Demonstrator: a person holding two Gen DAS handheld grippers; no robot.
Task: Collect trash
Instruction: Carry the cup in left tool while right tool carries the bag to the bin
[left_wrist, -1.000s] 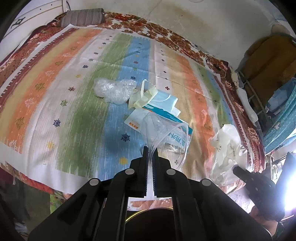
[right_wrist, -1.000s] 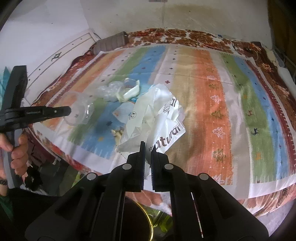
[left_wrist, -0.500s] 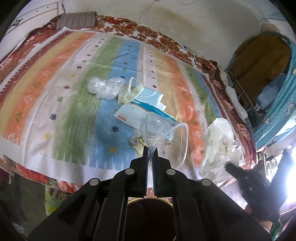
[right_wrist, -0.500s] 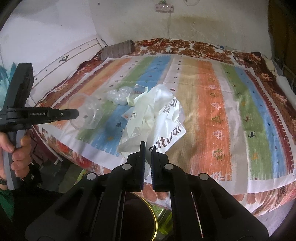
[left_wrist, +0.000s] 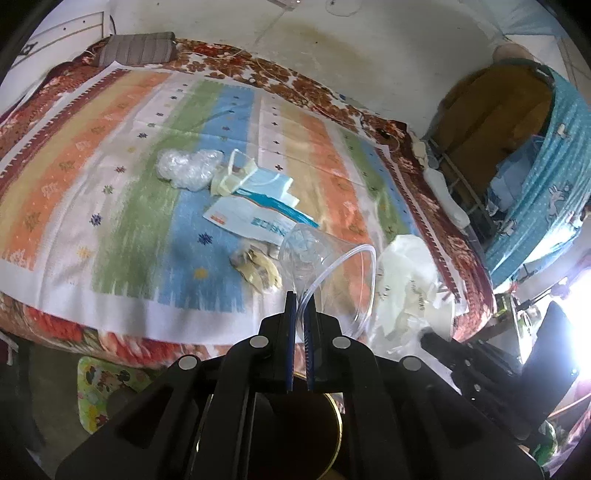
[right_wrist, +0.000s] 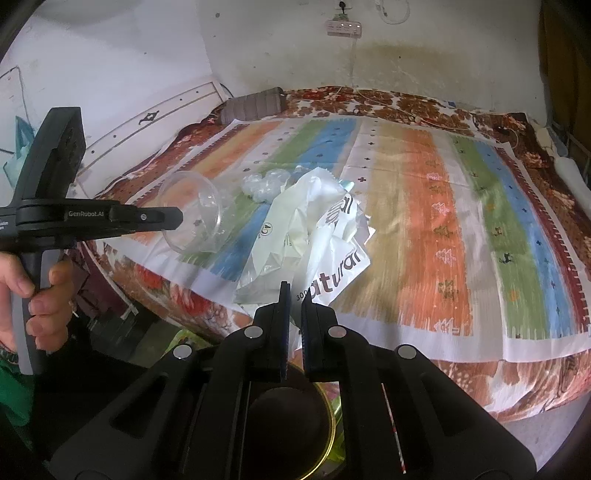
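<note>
My left gripper (left_wrist: 301, 295) is shut on the rim of a clear plastic cup (left_wrist: 325, 258), which hangs tilted over the bed's front edge. My right gripper (right_wrist: 294, 291) is shut on a crumpled white plastic bag (right_wrist: 317, 236) with dark lettering, held above the bedspread. The right wrist view shows the left gripper (right_wrist: 179, 218) from the side with the cup (right_wrist: 195, 214), and a hand (right_wrist: 44, 295) on its handle. The bag (left_wrist: 410, 273) and the right gripper's tip (left_wrist: 424, 336) appear at the right of the left wrist view.
On the striped bedspread (left_wrist: 110, 184) lie crumpled clear plastic (left_wrist: 188, 168), a yellowish glove (left_wrist: 236, 181), a blue face mask (left_wrist: 273, 182), a mask packet (left_wrist: 255, 221) and a small wrapper (left_wrist: 258, 269). A dark round bin with a gold rim (right_wrist: 325, 424) sits below both grippers. A pillow (left_wrist: 136, 53) lies far back.
Both grippers have drawn back from the bed and slightly up, carrying the cup and the bag past the front edge. The small wrapper under the cup has come into view.
</note>
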